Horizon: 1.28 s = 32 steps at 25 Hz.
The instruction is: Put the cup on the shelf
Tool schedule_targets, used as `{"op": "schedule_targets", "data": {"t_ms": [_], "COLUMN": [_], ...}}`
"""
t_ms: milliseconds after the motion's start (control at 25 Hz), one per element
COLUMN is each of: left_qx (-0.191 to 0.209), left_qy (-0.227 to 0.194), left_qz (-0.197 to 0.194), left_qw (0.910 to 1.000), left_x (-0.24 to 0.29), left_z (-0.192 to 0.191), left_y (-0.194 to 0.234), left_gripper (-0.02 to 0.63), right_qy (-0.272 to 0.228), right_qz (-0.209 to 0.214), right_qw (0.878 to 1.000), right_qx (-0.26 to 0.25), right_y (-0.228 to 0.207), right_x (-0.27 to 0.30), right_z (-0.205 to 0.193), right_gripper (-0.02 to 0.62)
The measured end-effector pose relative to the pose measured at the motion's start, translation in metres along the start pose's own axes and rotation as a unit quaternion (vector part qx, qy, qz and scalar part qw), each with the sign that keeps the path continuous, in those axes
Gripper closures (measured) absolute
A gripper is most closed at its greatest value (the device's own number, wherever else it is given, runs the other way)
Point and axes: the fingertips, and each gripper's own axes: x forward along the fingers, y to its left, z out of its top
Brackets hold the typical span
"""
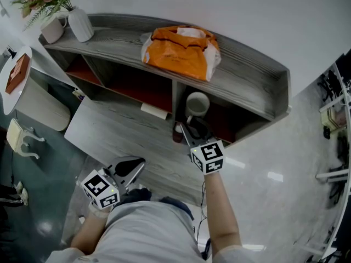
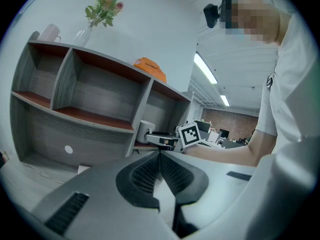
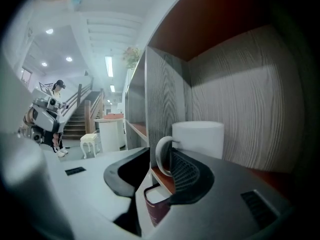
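Note:
A white cup (image 1: 197,104) with a handle stands upright in the right compartment of the grey wooden shelf (image 1: 249,78). My right gripper (image 1: 192,127) reaches in from the front. In the right gripper view the cup (image 3: 200,140) sits on the red-brown shelf board (image 3: 161,178) and its handle lies between the jaws of my right gripper (image 3: 157,160). A gap shows on the left side, so it is open. My left gripper (image 1: 131,167) hangs low at the left, away from the shelf. In its own view my left gripper (image 2: 160,156) is shut and empty, and the cup (image 2: 145,131) shows far off.
On the shelf top lie an orange bag (image 1: 181,51), a white vase with flowers (image 1: 80,23) and a white mug (image 1: 53,29). A dark red cup (image 3: 157,207) stands just below the jaws. A white chair (image 1: 22,138) and a round table (image 1: 8,95) stand at the left.

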Motion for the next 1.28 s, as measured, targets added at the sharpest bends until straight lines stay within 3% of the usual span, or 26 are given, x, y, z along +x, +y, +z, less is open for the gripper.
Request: {"op": "schedule_targets", "data": {"t_ms": [200,720,960,1280], "left_qx": [0.001,0.003,0.004,0.01], "left_qy": [-0.001,-0.004,-0.005,-0.002], "left_qz": [-0.004,-0.038,-0.07,-0.134], "left_qw": [1.0,0.9993,0.9975,0.991], "left_x": [-0.002,0.006,0.023,0.054], "left_z": [0.0,0.005,0.014,0.025], "left_y": [-0.002,-0.008,-0.014,-0.029], "left_gripper": [0.589,0.589,0.589,0.589], "right_qy": [0.002,-0.012,-0.044,-0.069], "right_qz": [-0.004,-0.046,-0.062,-0.106], "right_qw": [1.0,0.998,0.996,0.99], "right_qx": [0.014,0.042,0.047,0.068], "right_y": [0.0,-0.009,0.003,0.021], "right_x": [-0.001,-0.041,-0.071,-0.113], "right_z": [-0.001,0.005,0.018,0.032], "right_gripper": [0.446,0.447,0.539,0.566]}}
